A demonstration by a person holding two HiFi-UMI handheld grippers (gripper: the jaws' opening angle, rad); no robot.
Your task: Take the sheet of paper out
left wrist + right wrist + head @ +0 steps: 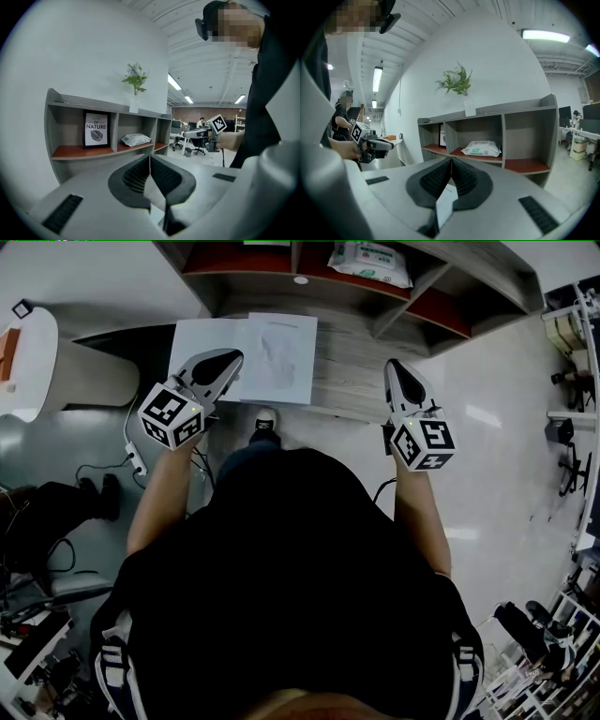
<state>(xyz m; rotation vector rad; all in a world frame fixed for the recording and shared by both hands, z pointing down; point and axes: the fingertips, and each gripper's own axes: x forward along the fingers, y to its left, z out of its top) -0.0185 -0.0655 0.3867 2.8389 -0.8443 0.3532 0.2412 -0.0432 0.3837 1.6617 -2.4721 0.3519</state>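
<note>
Forearms [159, 493] reach forward; left tool [225, 360] at eleven o'clock, right tool [396, 367] at one, both clenched. Sheet of paper [281, 357] lies flat on worktop [347, 371] at twelve.

Bright ceiling strip lights [545, 35] glare in sharp, fisheye-bent gripper views; the head view's lower half is dark.

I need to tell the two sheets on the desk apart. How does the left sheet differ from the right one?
The left sheet looks blank; the right sheet carries faint grey print. The right sheet appears to overlap the left sheet's edge and shows whole, whereas the left gripper hides the left sheet's near corner. Both are white and lie flat on the desk.
</note>
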